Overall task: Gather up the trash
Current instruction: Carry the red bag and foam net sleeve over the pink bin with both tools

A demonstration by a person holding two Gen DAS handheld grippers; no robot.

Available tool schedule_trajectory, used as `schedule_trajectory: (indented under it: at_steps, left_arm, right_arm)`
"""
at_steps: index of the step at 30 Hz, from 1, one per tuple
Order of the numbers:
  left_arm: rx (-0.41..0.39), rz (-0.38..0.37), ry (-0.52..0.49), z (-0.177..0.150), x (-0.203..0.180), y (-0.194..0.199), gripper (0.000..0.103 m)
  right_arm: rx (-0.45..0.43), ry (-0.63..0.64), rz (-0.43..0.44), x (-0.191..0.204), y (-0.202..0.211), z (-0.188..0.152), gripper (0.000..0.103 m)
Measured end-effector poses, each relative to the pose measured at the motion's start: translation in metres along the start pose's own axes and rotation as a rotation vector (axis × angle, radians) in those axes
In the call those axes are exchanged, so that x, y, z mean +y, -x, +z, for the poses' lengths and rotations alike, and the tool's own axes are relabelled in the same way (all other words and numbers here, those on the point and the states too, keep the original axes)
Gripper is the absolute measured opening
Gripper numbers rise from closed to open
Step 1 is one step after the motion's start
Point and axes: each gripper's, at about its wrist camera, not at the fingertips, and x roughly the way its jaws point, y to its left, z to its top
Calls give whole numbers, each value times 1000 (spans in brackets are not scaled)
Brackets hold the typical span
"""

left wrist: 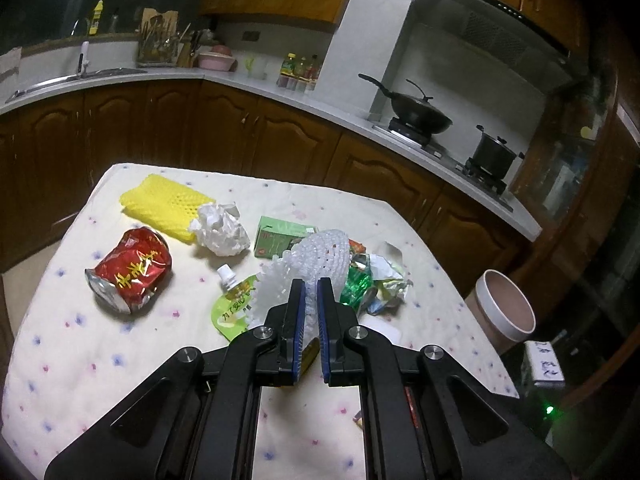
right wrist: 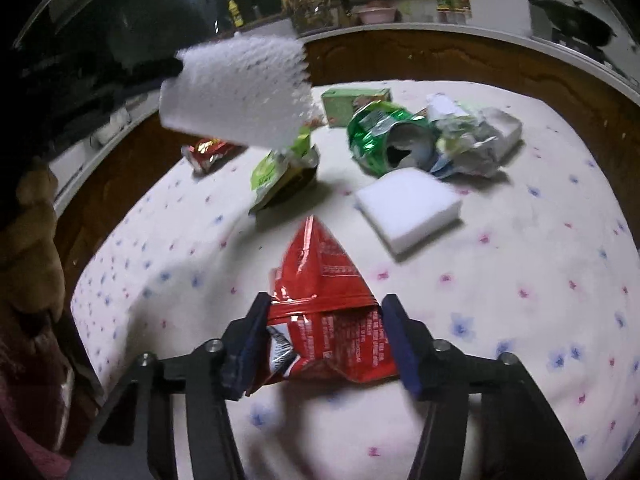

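Observation:
My left gripper (left wrist: 311, 284) is shut on a white foam fruit net (left wrist: 320, 252) and holds it above the table; the right wrist view shows the same net (right wrist: 236, 92) hanging at the upper left. My right gripper (right wrist: 326, 304) has a red snack bag (right wrist: 316, 272) between its fingers, and both pads touch the bag's crumpled sides just over the flowered tablecloth (right wrist: 520, 280). Other trash on the table: a crushed red can (left wrist: 130, 276), a yellow foam net (left wrist: 162, 206), crumpled white paper (left wrist: 220, 230), a green carton (left wrist: 280, 236), a green spout pouch (left wrist: 234, 300) and a crushed green can (right wrist: 384, 136).
A white foam block (right wrist: 408, 208) lies near the middle of the table. A round open bin (left wrist: 506, 304) stands on the floor past the table's right edge. Kitchen counters with a wok (left wrist: 420, 114) and a pot (left wrist: 494, 154) run behind.

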Motion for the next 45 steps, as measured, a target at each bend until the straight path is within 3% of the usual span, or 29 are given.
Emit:
schedule_trajectory:
  at_steps: [3,11,20,35,45]
  left_arm:
    - [4,-21,8,0,-4,-2,6]
    - [-7,-90,-28,7,-40,-6,6]
    - [-16,-204,-85,16,-100,-20,6]
    - [38,-401,-199,17,-221,-71,6]
    - [115,-504,-256,9,-307,-127,6]
  right_arm:
    - [-23,-15,-1,-5,9,1,34]
    - [-132,-82,-31,-29,50,5,20]
    - [-237,-200,-91,-85,99,5,20]
    - [-363,-391,-322,-193,187,-22,20]
    - [-398,-477,-417,-262,211,-29,20]
